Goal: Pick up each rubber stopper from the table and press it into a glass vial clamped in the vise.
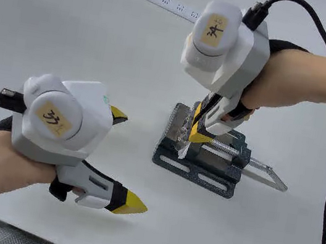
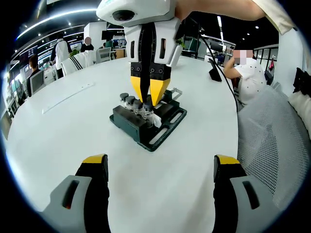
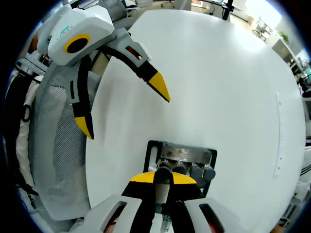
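Directly above the vise (image 1: 196,168), the right hand-held gripper (image 1: 199,134) points steeply down with its jaws narrow. They pinch a dark rubber stopper (image 3: 164,173) at the mouth of the end glass vial (image 2: 148,111) in the clamped row. Well to one side of the vise, the left hand-held gripper (image 1: 127,159) hovers over the bare tabletop (image 1: 71,31), its jaws spread wide and holding nothing.

The step in hand looks like the press itself. I judge that the push should run straight down the vial's own axis, slow and even, since a sideways load could tip the stopper or strain the glass in the clamp. The grip is best kept high on the stopper so the yellow tips stay off the glass rim. The neighbouring stoppered vials (image 3: 194,172) stand just beside the vial being worked. The jaws should therefore open only slightly on release and lift straight up from the vise.

The vial stands upright in the vise, mouth up and long axis vertical. The stopper appears to sit in line with it, though whether it is fully seated cannot be told. The row of vials runs along the vise's clamping faces, across its screw.
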`<state>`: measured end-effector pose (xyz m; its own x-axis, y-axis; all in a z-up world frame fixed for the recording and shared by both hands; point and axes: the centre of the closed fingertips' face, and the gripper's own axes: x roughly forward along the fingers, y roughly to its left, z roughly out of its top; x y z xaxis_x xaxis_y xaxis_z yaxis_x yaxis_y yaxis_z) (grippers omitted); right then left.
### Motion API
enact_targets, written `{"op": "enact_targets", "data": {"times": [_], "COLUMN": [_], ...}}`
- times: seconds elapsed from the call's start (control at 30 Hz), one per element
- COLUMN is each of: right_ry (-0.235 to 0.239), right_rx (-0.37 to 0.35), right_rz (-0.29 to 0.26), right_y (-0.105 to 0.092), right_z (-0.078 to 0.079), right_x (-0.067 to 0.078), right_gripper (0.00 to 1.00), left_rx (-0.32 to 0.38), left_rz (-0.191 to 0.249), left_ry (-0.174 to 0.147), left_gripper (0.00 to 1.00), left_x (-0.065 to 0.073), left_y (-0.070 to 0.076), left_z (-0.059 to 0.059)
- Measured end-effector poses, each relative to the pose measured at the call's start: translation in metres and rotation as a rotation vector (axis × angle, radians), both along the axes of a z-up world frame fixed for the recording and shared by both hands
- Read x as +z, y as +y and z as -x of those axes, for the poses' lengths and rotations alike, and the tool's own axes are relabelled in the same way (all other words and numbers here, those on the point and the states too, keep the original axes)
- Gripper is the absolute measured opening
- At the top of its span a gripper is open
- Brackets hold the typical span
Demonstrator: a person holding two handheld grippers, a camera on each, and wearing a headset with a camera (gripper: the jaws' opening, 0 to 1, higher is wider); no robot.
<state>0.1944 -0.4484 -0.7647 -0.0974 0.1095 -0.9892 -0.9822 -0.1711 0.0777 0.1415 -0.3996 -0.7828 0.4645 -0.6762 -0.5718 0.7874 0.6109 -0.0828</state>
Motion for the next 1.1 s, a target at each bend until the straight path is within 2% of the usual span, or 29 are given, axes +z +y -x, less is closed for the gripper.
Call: {"op": "enact_targets", "data": {"times": [0.4, 1.1], "right_ry": [0.005, -0.01], "right_rx": [0.002, 0.022], "right_rz": [-0.011, 0.03], "right_y": [0.0023, 0.0049], "right_z": [0.0008, 0.0024], "right_x": [0.0002, -0.0033], "right_gripper": [0.04, 0.04], "left_rx": [-0.001, 0.0], "left_rz": [0.002, 0.002], "left_ry": [0.006, 0.004], "left_gripper": [0.89, 0.89], "left_x": [-0.0002, -0.0018], "left_y": [-0.0006, 0.0016], "left_z": [0.0005, -0.0005]}}
